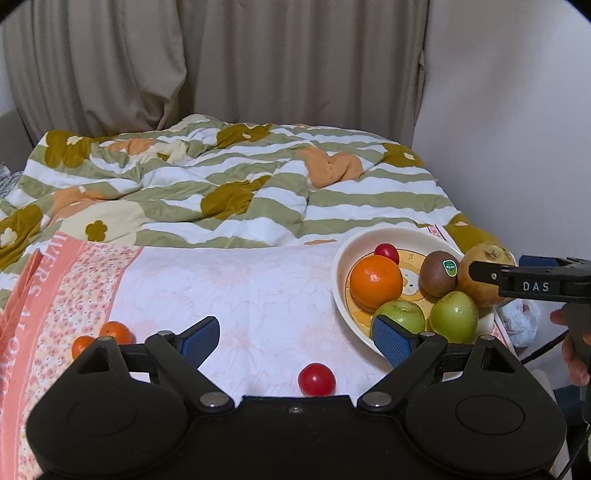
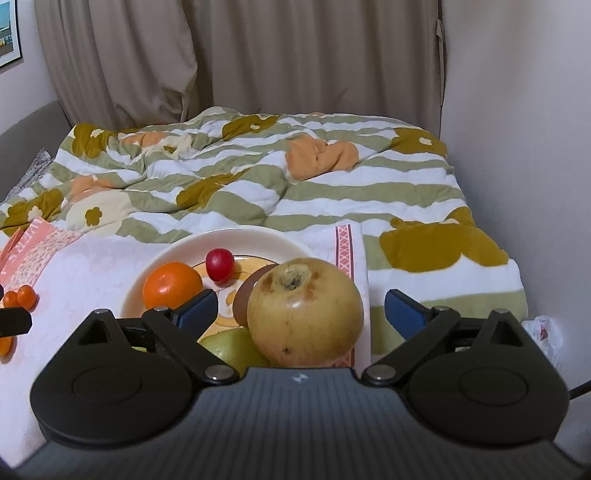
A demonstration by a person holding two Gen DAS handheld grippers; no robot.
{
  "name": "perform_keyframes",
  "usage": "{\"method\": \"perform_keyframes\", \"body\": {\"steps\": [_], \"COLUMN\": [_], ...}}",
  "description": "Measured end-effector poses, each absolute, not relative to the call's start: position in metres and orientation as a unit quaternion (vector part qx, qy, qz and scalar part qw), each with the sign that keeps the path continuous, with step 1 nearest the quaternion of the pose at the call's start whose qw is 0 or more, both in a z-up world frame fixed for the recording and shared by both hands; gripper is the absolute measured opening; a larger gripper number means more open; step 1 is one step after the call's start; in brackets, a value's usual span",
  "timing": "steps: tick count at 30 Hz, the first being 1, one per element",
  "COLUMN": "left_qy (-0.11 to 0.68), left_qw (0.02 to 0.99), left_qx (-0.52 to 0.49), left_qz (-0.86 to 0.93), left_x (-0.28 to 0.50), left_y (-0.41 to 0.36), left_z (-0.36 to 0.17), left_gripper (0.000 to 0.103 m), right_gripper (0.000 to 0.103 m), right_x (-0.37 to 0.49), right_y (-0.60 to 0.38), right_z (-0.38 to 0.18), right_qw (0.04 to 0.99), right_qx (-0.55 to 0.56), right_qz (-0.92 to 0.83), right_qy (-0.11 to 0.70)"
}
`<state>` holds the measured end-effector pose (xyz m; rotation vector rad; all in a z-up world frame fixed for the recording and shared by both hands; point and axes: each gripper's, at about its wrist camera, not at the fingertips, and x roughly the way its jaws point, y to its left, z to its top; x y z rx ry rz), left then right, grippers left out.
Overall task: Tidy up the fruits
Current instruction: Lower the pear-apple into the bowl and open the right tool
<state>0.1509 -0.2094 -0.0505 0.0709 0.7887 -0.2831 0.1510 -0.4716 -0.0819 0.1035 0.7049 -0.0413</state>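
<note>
The red cherry tomato (image 1: 317, 379) is sitting loose on the cloth (image 1: 240, 288) at bottom centre, right between the left gripper (image 1: 295, 338)'s wide-apart fingers, so left's nearer. Right gripper (image 2: 301, 312) is hanging spread open around the big yellow fruit (image 2: 304, 312) at the plate (image 1: 341, 288)'s edge, pads not pressing it.

Beige curtains (image 1: 229, 62) hang in heavy folds across the far end of the room, closed, with no daylight showing through them. A plain pale wall (image 1: 517, 129) runs along the right side. The bed (image 2: 37, 133) fills the middle, its grey padded frame showing at the left edge. A rumpled quilt (image 1: 229, 184) striped green and white with ochre and orange flowers covers it. A framed picture (image 2: 8, 35) hangs on the left wall. The light is soft and even.
</note>
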Motion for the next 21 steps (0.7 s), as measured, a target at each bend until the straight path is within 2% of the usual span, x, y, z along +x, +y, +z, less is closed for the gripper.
{"method": "perform_keyframes", "body": {"steps": [9,21], "left_qy": [0.35,0.297], "left_qw": [0.93,0.954], "left_qx": [0.024,0.012], "left_qz": [-0.108,-0.038], "left_x": [0.12,0.067], "left_y": [-0.195,-0.136], "left_z": [-0.025,0.018], "left_gripper": [0.093,0.094], "right_gripper": [0.103,0.103], "right_x": [0.131,0.107], "right_y": [-0.457,-0.409], "right_z": [-0.052,-0.006], "right_qw": [0.946,0.958], "right_qx": [0.031,0.028], "right_qz": [0.003,0.055], "right_qy": [0.321,0.281]}}
